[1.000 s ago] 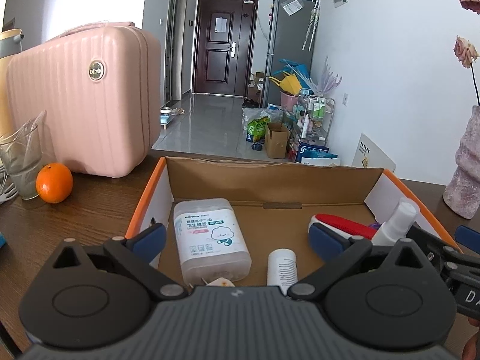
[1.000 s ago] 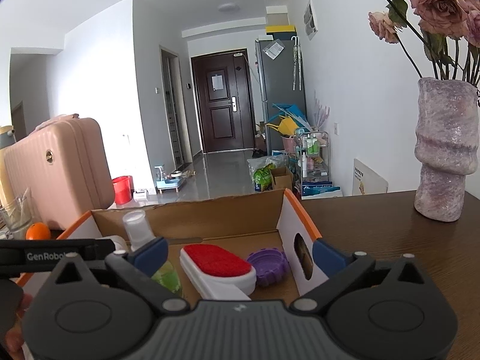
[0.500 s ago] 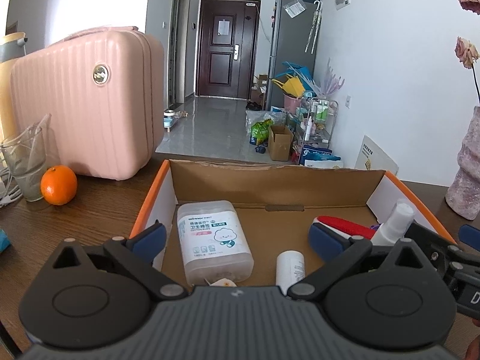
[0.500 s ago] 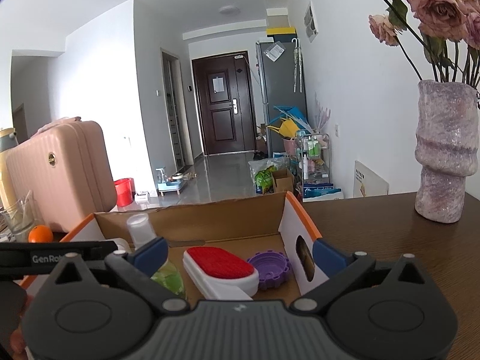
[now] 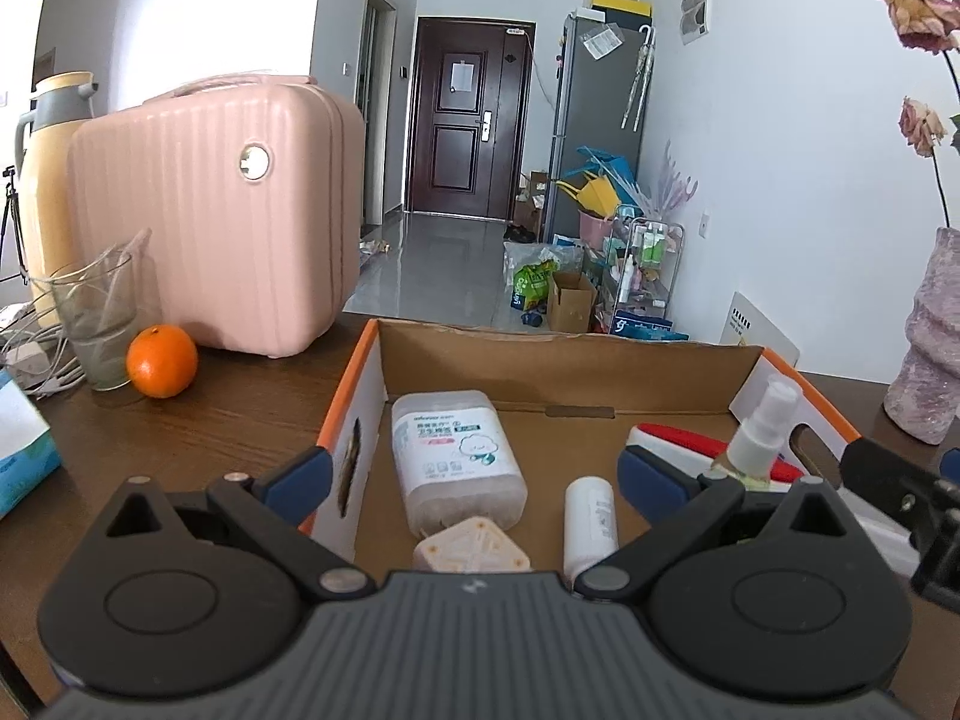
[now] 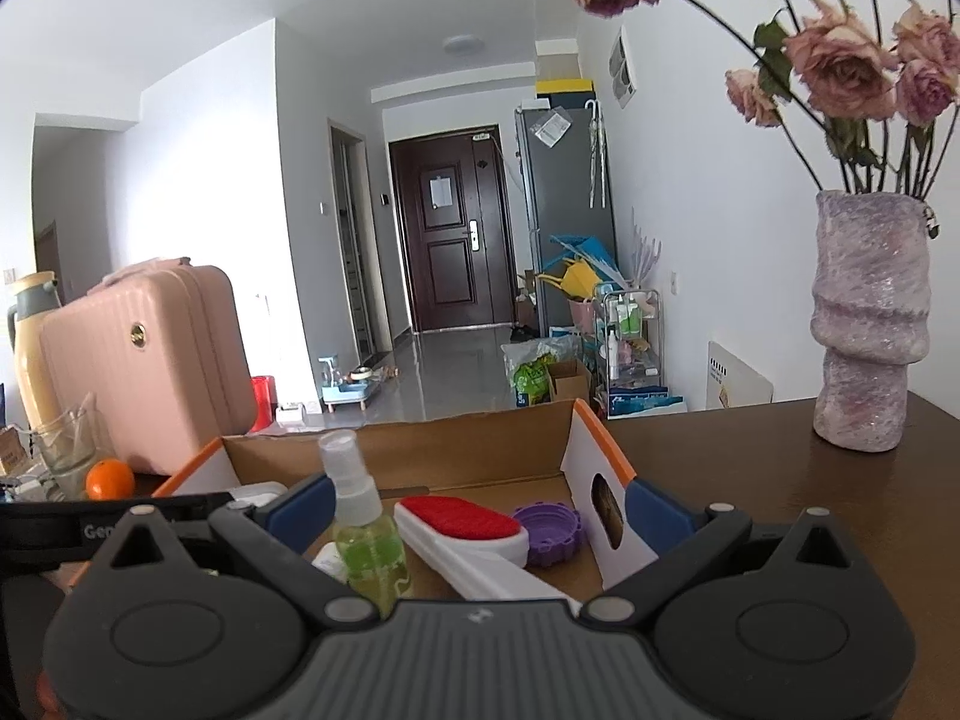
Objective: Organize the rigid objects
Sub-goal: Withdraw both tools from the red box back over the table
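Both grippers, left (image 5: 471, 474) and right (image 6: 480, 507), have fingers spread wide, holding nothing, hovering at the near edge of the box (image 5: 564, 369) on the tabletop (image 6: 780, 480). Items sit inside it: jar (image 5: 453, 450) flat, spray bottle (image 6: 360, 534) upright, brush (image 6: 459, 531) beside cap (image 6: 549, 534), likely packed.

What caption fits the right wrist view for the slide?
Open right gripper facing a cardboard box holding a green spray bottle, red brush and purple lid.
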`<state>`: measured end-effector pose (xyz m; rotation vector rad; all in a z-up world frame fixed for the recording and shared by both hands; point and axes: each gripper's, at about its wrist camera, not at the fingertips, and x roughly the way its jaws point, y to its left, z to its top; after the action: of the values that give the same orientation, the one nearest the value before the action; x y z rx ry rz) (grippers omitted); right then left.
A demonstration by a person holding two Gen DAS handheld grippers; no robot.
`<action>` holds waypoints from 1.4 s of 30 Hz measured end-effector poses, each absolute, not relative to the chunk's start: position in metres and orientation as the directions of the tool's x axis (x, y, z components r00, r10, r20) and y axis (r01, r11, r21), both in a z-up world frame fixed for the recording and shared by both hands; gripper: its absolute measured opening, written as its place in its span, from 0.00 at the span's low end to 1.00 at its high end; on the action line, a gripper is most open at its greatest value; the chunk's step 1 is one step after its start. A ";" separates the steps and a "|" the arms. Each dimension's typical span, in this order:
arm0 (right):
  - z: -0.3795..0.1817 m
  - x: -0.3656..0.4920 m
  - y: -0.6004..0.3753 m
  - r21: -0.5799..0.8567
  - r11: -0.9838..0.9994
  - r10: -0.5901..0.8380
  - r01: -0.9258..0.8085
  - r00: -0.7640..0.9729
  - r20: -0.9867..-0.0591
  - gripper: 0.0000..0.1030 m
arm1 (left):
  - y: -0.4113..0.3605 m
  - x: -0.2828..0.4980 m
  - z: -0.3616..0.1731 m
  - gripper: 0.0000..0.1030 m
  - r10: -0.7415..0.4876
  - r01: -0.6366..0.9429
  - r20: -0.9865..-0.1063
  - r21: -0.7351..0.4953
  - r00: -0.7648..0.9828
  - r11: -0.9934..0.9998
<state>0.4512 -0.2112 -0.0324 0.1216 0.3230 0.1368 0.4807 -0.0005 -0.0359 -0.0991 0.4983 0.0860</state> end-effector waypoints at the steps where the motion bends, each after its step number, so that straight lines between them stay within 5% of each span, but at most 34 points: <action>1: -0.031 0.447 -0.212 0.143 0.983 0.155 -0.116 0.941 -0.302 1.00 | 0.000 0.477 -0.036 1.00 0.059 -0.106 -0.478 -0.072 0.876 0.992; 18: -0.033 0.358 -0.206 0.116 0.985 0.154 -0.127 0.949 -0.276 1.00 | 0.019 0.392 -0.038 1.00 0.055 -0.102 -0.480 -0.073 0.875 0.992; 42: -0.066 0.255 -0.223 0.077 0.990 0.139 -0.119 0.917 -0.374 1.00 | 0.059 0.317 -0.058 1.00 -0.030 -0.020 -0.577 -0.080 0.817 0.997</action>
<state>0.2553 -0.2229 -0.0660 0.0528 0.3884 0.1331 0.3166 0.0589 -0.0581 -0.0835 0.6156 -0.0052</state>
